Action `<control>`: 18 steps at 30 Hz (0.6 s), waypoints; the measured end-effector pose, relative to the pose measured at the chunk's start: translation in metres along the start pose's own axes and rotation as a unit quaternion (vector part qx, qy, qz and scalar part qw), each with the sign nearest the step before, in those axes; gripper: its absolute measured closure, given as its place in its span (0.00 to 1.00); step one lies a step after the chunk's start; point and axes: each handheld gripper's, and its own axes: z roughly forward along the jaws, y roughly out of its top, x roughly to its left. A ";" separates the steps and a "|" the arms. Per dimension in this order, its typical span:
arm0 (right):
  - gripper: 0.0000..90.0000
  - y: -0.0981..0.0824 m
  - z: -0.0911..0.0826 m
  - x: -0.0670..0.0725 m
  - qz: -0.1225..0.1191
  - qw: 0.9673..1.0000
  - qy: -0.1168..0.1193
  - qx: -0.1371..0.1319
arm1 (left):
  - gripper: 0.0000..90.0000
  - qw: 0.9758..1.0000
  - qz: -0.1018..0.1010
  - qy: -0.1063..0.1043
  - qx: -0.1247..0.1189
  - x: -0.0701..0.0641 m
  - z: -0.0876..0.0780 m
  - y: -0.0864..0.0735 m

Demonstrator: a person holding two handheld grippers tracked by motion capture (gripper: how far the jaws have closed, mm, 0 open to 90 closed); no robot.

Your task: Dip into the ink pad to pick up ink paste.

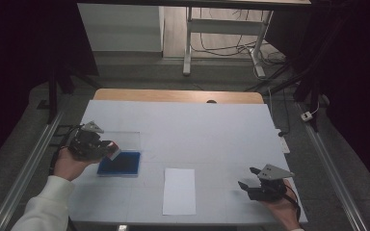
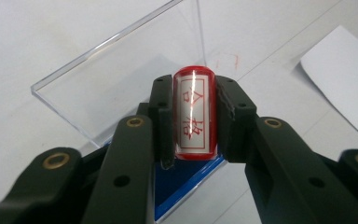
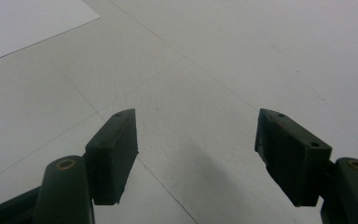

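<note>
Jaws clamped around red stamp [image 2: 194, 114]

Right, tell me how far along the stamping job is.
Done: the clear lid of the blue case is open and the red stamp is out, clamped in the left gripper. In hand: holding it above the case. Left: likely pressing it on the white paper, still blank. The right gripper rests open.

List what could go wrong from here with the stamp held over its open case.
1. The left tool pinches the smooth red stamp by its sides alone; it may slip or twist and drop onto the blue case.
2. The clear lid stands open just behind; a careless swing might knock it.
3. The paper sheet lies loose, and the right tool hovers open beside it, so stamping may shift it.
</note>
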 end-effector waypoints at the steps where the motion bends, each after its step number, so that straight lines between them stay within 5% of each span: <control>1: 0.33 0.000 0.000 0.000 0.000 1.000 0.001 0.000 | 0.78 1.000 0.001 0.001 -0.001 0.000 -0.001 0.000; 8: 0.33 0.000 0.001 0.000 0.001 1.000 0.000 0.001 | 0.78 1.000 0.005 0.002 0.000 0.000 -0.002 0.002; 18: 0.33 0.000 0.001 0.001 0.000 1.000 0.002 0.003 | 0.78 1.000 0.007 0.004 0.026 0.000 0.017 0.003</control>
